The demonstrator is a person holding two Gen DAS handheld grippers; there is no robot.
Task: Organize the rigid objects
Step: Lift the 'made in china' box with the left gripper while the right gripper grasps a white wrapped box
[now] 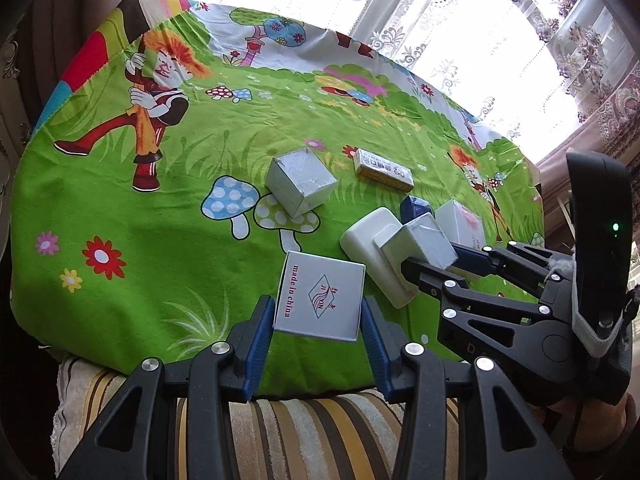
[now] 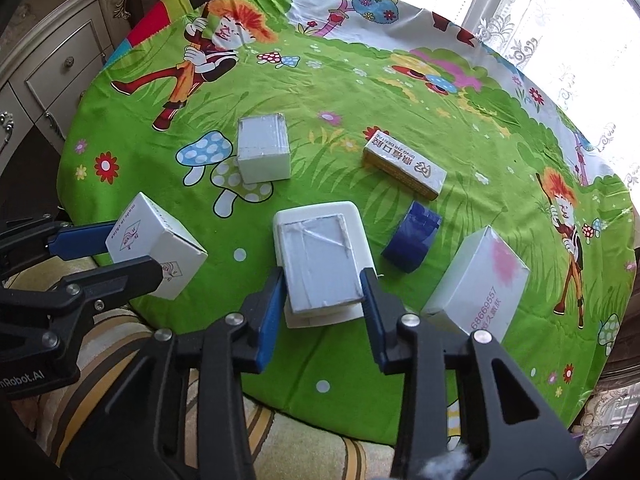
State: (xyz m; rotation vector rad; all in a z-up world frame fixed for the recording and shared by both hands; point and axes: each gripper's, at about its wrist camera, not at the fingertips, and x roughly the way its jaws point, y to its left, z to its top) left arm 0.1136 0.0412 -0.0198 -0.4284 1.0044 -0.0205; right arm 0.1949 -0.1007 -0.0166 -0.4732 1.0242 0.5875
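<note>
green cartoon-print cloth (image 2: 400,128) covers the table, and small boxes lie scattered on it. the left gripper (image 1: 318,314) is clamped on a white box printed "made in china" (image 1: 320,300), held near the cloth's front edge. the right gripper (image 2: 324,280) is closed on a taped grey-white box (image 2: 320,260), which sits on top of a cream plastic case (image 2: 344,216); whether the box is lifted clear of the case is hard to tell. just right of them lie a dark blue box (image 2: 412,240) and a white carton with a pink smudge (image 2: 480,280), both near the right fingers' side. farther back rest a plain white box (image 2: 264,150) and a yellow-edged dental box (image 2: 404,166). striped fabric (image 1: 300,432) shows below the cloth, partly hidden by the gripper arms.
</note>
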